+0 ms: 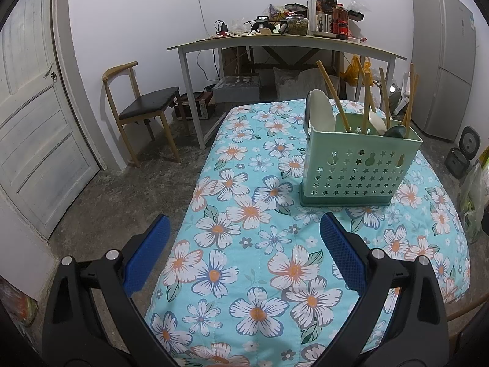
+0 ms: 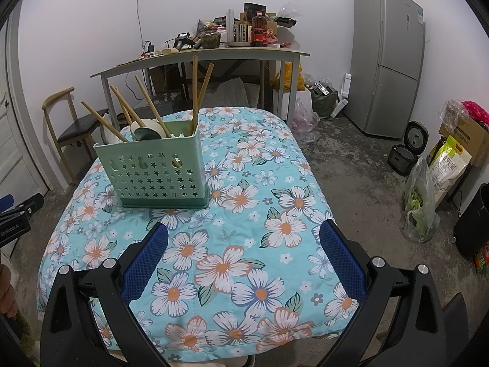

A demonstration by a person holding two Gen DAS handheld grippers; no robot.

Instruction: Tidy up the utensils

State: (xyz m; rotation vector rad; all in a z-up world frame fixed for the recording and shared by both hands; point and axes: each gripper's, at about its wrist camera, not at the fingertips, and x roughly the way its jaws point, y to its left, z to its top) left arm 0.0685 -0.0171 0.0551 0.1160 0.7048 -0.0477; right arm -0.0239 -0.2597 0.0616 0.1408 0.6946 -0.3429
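The left gripper (image 1: 244, 238) hung released over the near end of the floral cloth (image 1: 244, 275), its blue pads (image 1: 146, 253) spread wide with nothing between them. The right gripper (image 2: 244, 238) was likewise released, pads (image 2: 342, 257) wide apart and empty above the cloth (image 2: 244, 275).

The caddy (image 1: 357, 168) stood upright on the cloth, ahead and to the right in the left view; in the right view the caddy (image 2: 159, 171) sat ahead and to the left, well apart from both grippers. Wooden handles (image 1: 333, 94) leaned out of its top at mixed angles, and the handles (image 2: 195, 91) in the right view fanned left and upward. Pale spoon bowls (image 1: 318, 107) and a dark green spoon (image 2: 146, 134) showed above the rim; the lower parts of every utensil were hidden by the caddy wall, so which compartment held which could not be told. Star cutouts gave only dim glimpses inside.

The table under the cloth was wholly covered. At the left edge of the right view, part of the other gripper (image 2: 18, 214) was cut off by the frame. Behind stood a cluttered desk (image 1: 275, 46), a chair (image 1: 137, 107) and a fridge (image 2: 388, 61); the desk's items were too small to name.
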